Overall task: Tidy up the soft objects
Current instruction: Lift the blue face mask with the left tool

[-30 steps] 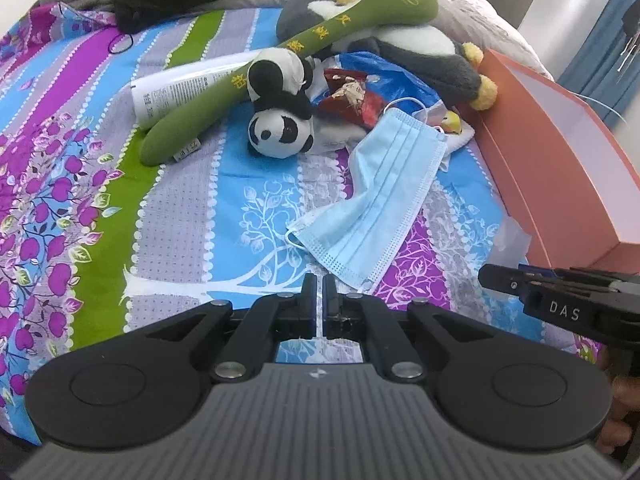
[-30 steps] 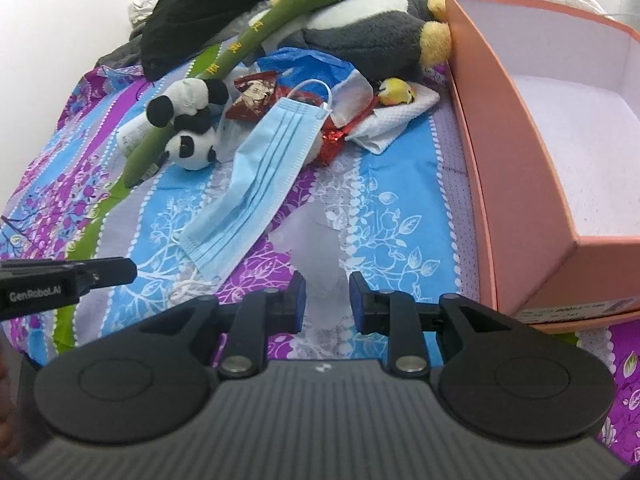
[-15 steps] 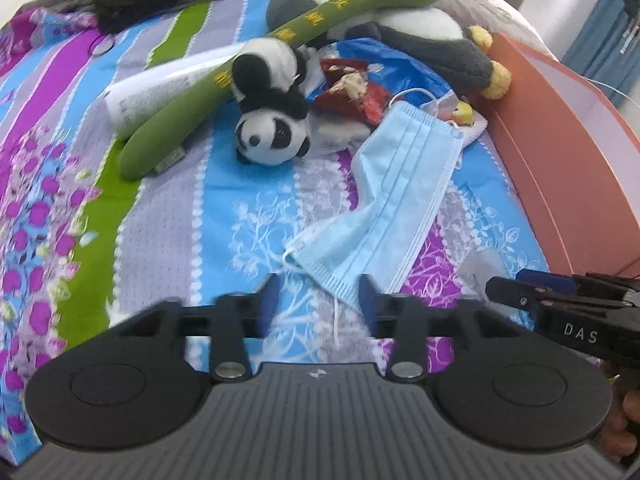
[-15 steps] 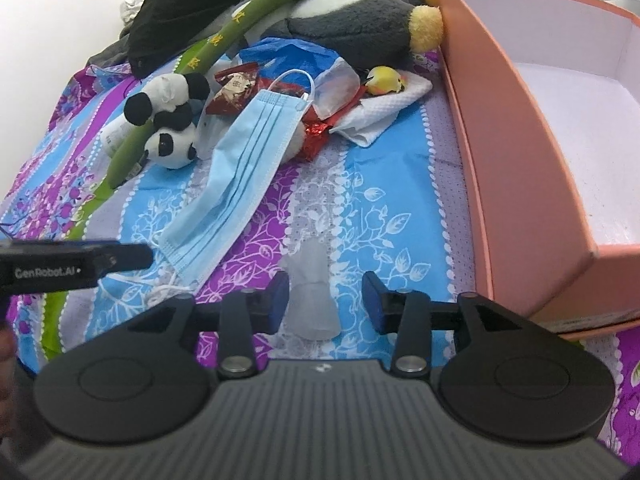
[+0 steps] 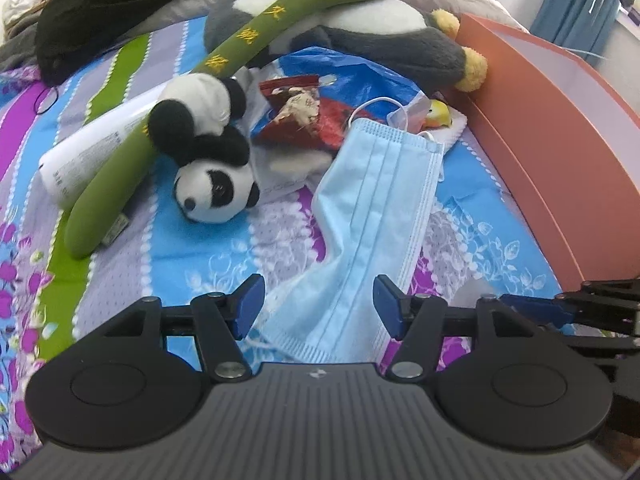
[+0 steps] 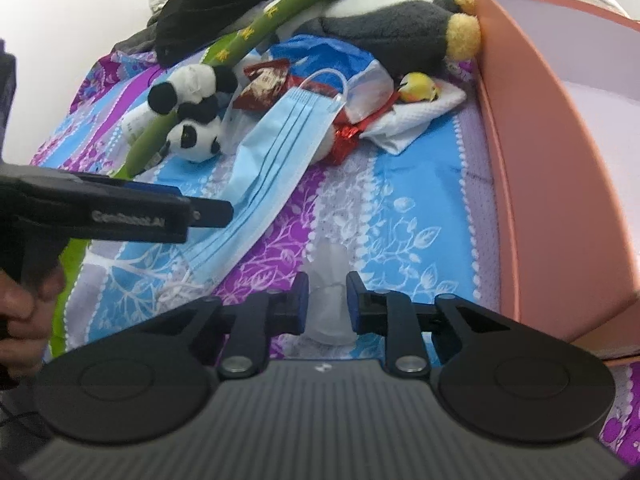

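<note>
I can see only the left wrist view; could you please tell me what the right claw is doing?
Observer: The right claw has just been closing, and its fingers seem to press on a translucent soft piece between them.
Operator: Thank you. Is anything inside the orange box?
Observer: As much of the floor of the orange box as the right wrist view shows is bare.
Operator: And how does my left claw look from there?
Observer: A hand holds the left claw by its handle. Its jaws have just been opening, with the blue mask between them.
</note>
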A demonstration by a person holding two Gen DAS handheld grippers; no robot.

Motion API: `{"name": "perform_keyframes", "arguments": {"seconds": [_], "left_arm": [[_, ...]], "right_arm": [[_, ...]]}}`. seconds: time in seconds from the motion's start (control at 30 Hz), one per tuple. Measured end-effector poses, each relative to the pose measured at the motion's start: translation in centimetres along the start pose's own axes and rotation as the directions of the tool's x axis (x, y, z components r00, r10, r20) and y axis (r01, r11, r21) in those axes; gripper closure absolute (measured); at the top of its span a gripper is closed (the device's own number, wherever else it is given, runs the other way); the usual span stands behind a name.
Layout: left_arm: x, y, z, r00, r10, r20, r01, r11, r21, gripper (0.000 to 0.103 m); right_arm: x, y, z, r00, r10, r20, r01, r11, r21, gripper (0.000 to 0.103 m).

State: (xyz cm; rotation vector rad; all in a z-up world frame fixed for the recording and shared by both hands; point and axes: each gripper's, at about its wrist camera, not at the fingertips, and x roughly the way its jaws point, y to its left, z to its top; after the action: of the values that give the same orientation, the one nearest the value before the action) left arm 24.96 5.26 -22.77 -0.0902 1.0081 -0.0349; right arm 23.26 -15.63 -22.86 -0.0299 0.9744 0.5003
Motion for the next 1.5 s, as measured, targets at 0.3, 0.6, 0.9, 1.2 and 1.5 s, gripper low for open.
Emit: {"name": "perform_keyframes", "arguments": {"seconds": [0.3, 0.6, 0.9, 1.2, 1.5], "left_arm": [[2.4, -0.7, 0.8, 1.0, -0.008, -0.022, 0.008, 1.0, 0.018, 0.037], [4.4, -0.8, 1.3, 1.0, -0.005, -0.018, 0.005, 0.999, 0.041, 0.05], [3.6, -1.5, 1.4, 1.0, -0.025, 0.003, 0.025, 1.0, 0.013, 0.095], [-0.8, -0.1, 0.0, 0.998, -0.019, 0.057, 0.024, 0.995, -0.101, 0.096], [-5.5, 0.7, -2.7, 0.996, -0.029, 0.08, 0.044, 0.981, -0.191, 0.096]], "right_arm": [[1.0, -0.2, 0.9, 0.998, -0.059, 0.008, 0.06, 0.996, -0.066, 0.079], [2.0, 0.0, 0.9, 0.998, -0.064, -0.022, 0.062, 0.994, -0.085, 0.075], [1.2, 0.5, 0.9, 0.996, -0.087, 0.0, 0.087, 0.99, -0.11, 0.08], [-1.9, 1.5, 0.9, 0.994, -0.096, 0.052, 0.101, 0.99, -0.096, 0.081], [-5.0, 2.9, 0.1, 0.993, -0.083, 0.083, 0.088, 0.995, -0.052, 0.08]]}}
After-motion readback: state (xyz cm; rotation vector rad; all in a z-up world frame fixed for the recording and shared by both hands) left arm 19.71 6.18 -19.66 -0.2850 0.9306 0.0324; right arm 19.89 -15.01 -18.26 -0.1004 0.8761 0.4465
